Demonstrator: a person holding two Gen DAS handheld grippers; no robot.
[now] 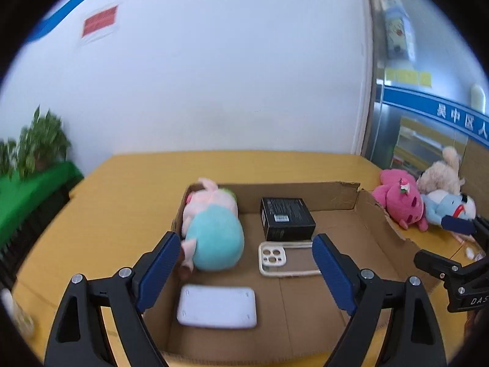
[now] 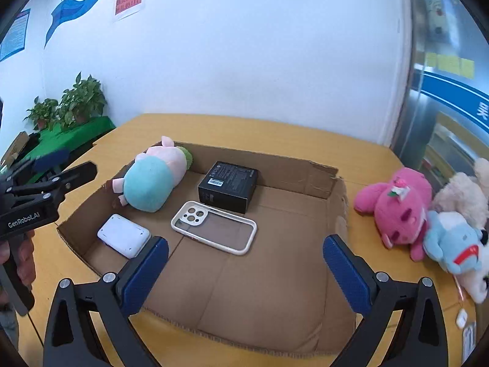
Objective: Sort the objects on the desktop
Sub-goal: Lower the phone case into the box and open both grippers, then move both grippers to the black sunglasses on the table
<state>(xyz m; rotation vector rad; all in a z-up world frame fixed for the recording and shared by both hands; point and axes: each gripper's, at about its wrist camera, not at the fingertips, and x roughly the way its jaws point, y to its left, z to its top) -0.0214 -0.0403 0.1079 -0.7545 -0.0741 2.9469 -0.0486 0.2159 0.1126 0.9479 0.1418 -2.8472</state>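
A shallow cardboard box (image 1: 305,192) (image 2: 275,290) lies on the yellow table. In it lie a teal-and-pink plush pig (image 1: 211,232) (image 2: 152,180), a black box (image 1: 285,218) (image 2: 227,185), a clear phone case (image 1: 287,258) (image 2: 214,226) and a white flat device (image 1: 217,305) (image 2: 123,235). My left gripper (image 1: 247,272) is open and empty over the box's near left part. My right gripper (image 2: 244,272) is open and empty over the box's near edge. Outside the box, to the right, lie a pink plush (image 1: 400,202) (image 2: 397,208), a light-blue plush (image 1: 449,209) (image 2: 455,244) and a beige plush (image 1: 440,174) (image 2: 464,192).
The white wall stands behind the table. Potted plants (image 2: 70,104) on a green-covered stand (image 1: 30,189) are at the left. A glass door is at the right. Small white items (image 2: 461,318) lie on the table near the right edge.
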